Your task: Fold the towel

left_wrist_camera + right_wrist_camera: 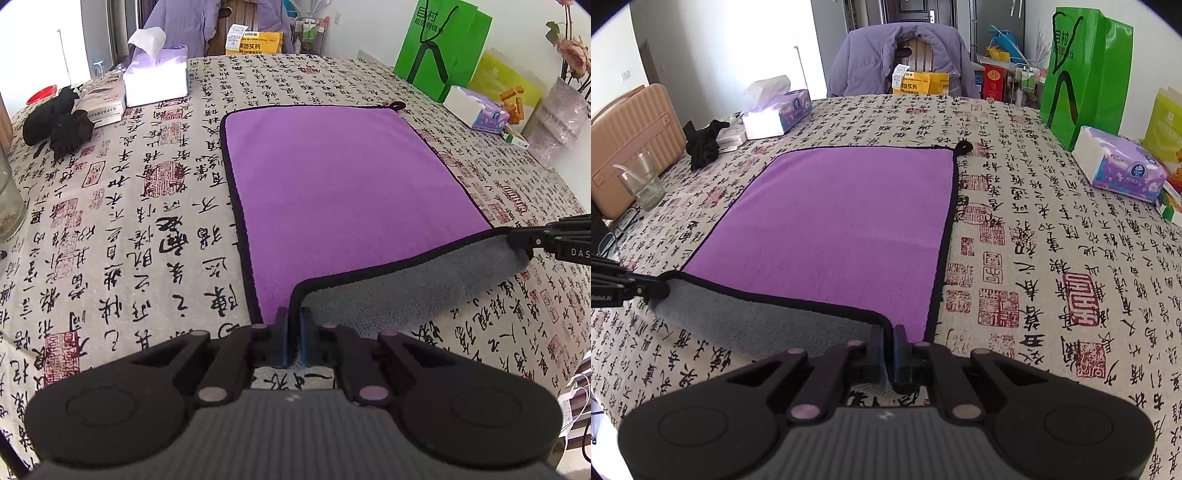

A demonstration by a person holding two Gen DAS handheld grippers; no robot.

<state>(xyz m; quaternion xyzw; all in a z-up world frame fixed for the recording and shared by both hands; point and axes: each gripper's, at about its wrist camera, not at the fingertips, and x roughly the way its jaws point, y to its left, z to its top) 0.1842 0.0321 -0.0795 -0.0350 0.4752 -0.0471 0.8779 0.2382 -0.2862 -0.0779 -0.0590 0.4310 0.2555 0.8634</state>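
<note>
A purple towel (332,177) with a black hem and grey underside lies flat on the calligraphy-print tablecloth (110,221). Its near edge is lifted, showing the grey side (406,284). My left gripper (294,332) is shut on the near left corner. In the right wrist view the towel (842,221) lies ahead and my right gripper (889,347) is shut on the near right corner. Each gripper shows at the edge of the other's view, the right one (524,242) and the left one (661,290), pinching its corner. A black hanging loop (964,147) sits at the far right corner.
A tissue box (155,74), a black cloth (59,122) and a glass (642,181) stand at the left. A green bag (1082,70) and a tissue pack (1119,166) stand at the right. A chair with a purple jacket (897,55) is behind the table.
</note>
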